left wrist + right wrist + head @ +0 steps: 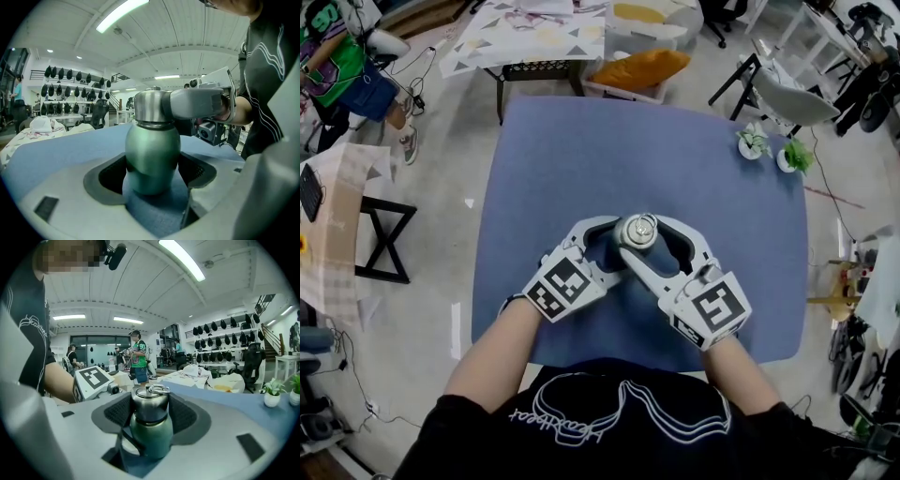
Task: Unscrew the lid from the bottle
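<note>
A green metal bottle (152,157) stands upright on the blue table (581,150), near its front middle. Its steel lid (150,405) carries a small ring on top. My left gripper (617,247) comes in from the left, low down, and is shut on the bottle's green body, both pads against it. My right gripper (643,235) reaches from the right, higher up, with its pads closed on the lid (151,107). In the right gripper view the lid sits between the dark pads and the green body (151,434) shows below. The bottle's base is hidden in the head view.
Two small potted plants (753,143) (792,157) stand at the table's far right corner. Beyond the far edge are a bin with an orange cushion (637,70) and a patterned table (534,33). A black-framed stand (384,239) is left of the table.
</note>
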`<action>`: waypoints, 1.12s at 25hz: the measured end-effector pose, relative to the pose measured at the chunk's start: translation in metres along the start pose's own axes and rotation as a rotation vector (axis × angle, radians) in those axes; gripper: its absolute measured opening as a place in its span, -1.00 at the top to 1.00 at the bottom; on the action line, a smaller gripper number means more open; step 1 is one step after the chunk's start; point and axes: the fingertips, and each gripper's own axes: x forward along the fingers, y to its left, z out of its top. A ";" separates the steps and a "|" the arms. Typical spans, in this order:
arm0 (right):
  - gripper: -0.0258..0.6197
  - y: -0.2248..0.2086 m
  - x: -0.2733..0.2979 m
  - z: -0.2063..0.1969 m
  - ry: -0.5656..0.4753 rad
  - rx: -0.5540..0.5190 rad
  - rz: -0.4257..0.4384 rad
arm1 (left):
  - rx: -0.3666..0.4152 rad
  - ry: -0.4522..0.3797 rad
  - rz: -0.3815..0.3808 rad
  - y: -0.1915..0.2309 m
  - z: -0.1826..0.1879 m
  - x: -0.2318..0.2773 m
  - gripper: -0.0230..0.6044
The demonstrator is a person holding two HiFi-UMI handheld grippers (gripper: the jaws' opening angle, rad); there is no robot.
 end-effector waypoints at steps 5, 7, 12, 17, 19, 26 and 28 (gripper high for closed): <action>0.13 -0.001 0.001 0.001 0.001 -0.010 0.027 | 0.000 0.000 0.000 0.002 0.001 0.000 -0.19; 0.13 -0.001 0.001 0.000 0.001 -0.015 0.054 | -0.002 0.000 -0.002 0.002 0.001 0.000 -0.19; 0.13 0.004 0.003 -0.003 0.035 -0.054 0.176 | -0.001 0.000 -0.004 0.001 -0.001 -0.001 -0.19; 0.13 0.007 0.003 -0.001 0.043 -0.115 0.400 | -0.002 -0.003 -0.002 0.002 0.001 -0.003 -0.19; 0.13 0.009 0.002 -0.001 0.052 -0.161 0.484 | -0.003 -0.002 -0.002 0.001 0.001 -0.002 -0.19; 0.13 0.012 0.002 -0.001 0.129 -0.217 0.720 | -0.003 -0.001 -0.005 0.002 0.000 -0.002 -0.19; 0.13 0.012 0.002 -0.002 0.140 -0.212 0.750 | 0.000 -0.001 -0.005 0.002 -0.001 -0.002 -0.19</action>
